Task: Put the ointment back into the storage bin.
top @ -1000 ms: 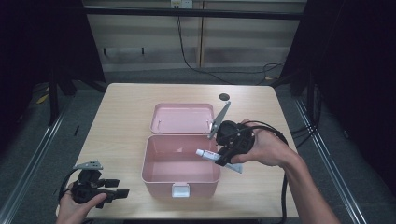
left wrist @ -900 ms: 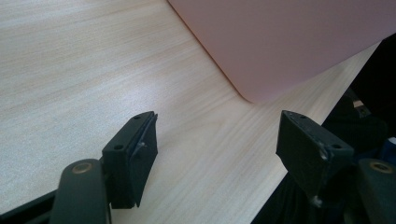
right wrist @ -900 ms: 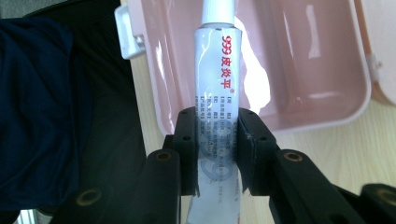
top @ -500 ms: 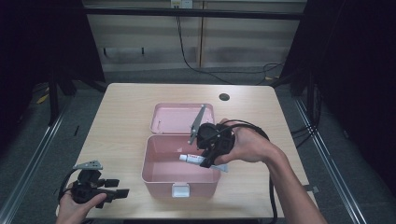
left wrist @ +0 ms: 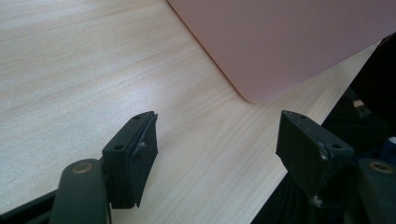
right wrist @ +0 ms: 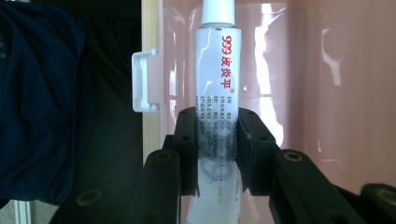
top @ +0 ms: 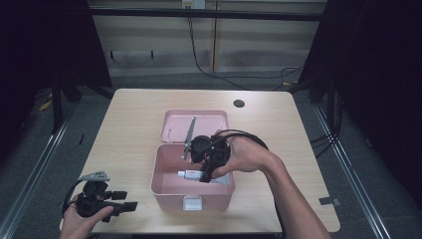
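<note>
A pink box [top: 164, 186] stands open at the table's middle front, its lid [top: 209, 119] lying back flat. My right gripper [top: 205, 175] is shut on a white ointment tube [top: 191, 175] with red print, held level over the inside of the box. In the right gripper view the jaws of my right gripper [right wrist: 216, 140] pinch the tube [right wrist: 217, 74] near its tail, cap pointing away over the pink box floor [right wrist: 336, 93]. My left gripper [top: 128, 200] rests at the table's front left, open and empty. The left gripper view shows my left gripper [left wrist: 219, 149] with bare wood between the jaws and the box wall [left wrist: 280, 42] ahead.
A white latch [top: 192, 203] sits on the box's front wall, also seen as the latch [right wrist: 145, 81] in the right gripper view. A dark round hole [top: 239, 103] marks the table's far right. Bare tabletop [top: 124, 129] lies left of the box. Cables hang behind the table.
My right gripper has carried the tube leftward and slightly down, from the box's right rim to over its inside. The left gripper has stayed put.
</note>
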